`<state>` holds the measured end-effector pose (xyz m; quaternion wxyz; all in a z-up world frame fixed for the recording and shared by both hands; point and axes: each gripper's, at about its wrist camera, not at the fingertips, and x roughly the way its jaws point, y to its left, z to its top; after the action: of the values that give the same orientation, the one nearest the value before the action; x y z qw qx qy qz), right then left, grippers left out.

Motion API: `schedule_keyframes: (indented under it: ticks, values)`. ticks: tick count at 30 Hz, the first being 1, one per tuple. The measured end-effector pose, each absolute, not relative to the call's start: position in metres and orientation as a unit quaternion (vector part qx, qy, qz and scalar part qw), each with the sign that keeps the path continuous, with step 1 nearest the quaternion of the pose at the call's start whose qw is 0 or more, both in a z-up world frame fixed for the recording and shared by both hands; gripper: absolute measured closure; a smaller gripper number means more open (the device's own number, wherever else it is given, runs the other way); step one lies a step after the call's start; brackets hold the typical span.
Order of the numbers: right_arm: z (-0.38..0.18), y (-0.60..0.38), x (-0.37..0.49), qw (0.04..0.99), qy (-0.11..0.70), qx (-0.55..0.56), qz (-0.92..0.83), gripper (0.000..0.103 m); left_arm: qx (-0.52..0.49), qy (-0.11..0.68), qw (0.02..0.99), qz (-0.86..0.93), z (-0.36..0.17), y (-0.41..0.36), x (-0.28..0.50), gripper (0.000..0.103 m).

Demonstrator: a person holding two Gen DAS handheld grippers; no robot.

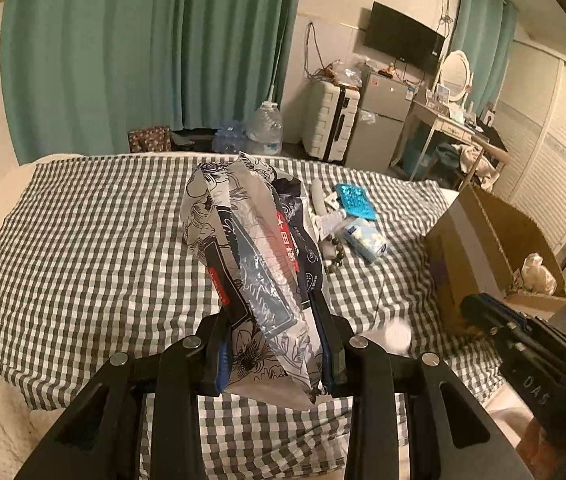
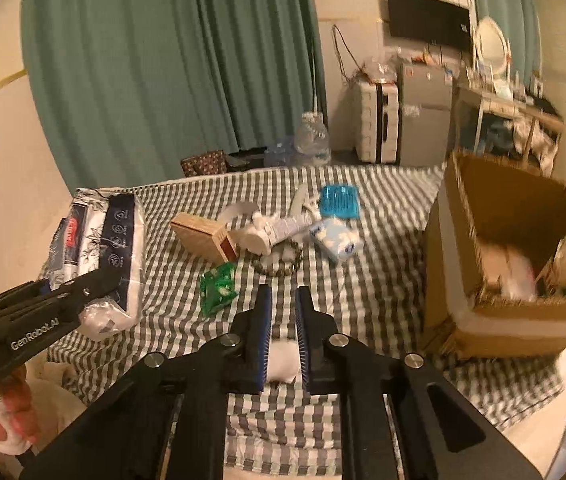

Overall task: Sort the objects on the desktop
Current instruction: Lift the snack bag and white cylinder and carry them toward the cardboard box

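Left tool [image 1: 273,356] clamps floral pack [image 1: 251,264]; right tool [image 2: 283,340] pinches white object [image 2: 281,364].

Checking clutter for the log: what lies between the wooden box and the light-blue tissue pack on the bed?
In the right wrist view, a white tube and a bead bracelet lie between the wooden box and the tissue pack.

You have the floral tissue pack [image 1: 259,272] lifted upright off the bed's left side. A white object [image 2: 281,364] sits pinched low. The cardboard box [image 2: 523,248] stands open at the bed's right edge, holding bags.

Both wrist views face checkered bed [image 1: 83,232], overlapping.
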<state>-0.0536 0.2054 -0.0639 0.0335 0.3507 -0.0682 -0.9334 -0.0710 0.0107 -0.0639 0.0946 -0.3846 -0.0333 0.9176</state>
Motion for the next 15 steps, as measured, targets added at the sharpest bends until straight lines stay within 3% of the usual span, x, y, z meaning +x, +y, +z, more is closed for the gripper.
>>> schedule_keyframes:
  ticks: [2,9,15]
  values:
    - [-0.077,0.21,-0.055,0.028,-0.072,0.362,-0.929,0.065,-0.393,-0.036,0.091,0.914,-0.073,0.01,-0.071,0.069]
    - [-0.138,0.199,-0.067,0.019,-0.087,0.414,-0.906,0.056,-0.434,-0.032,0.079,0.897,-0.113,0.009,-0.076,0.069]
    - [-0.137,0.185,-0.072,0.034,-0.059,0.386,-0.92,0.045,-0.455,-0.033,0.074,0.887,-0.137,0.011,-0.081,0.069]
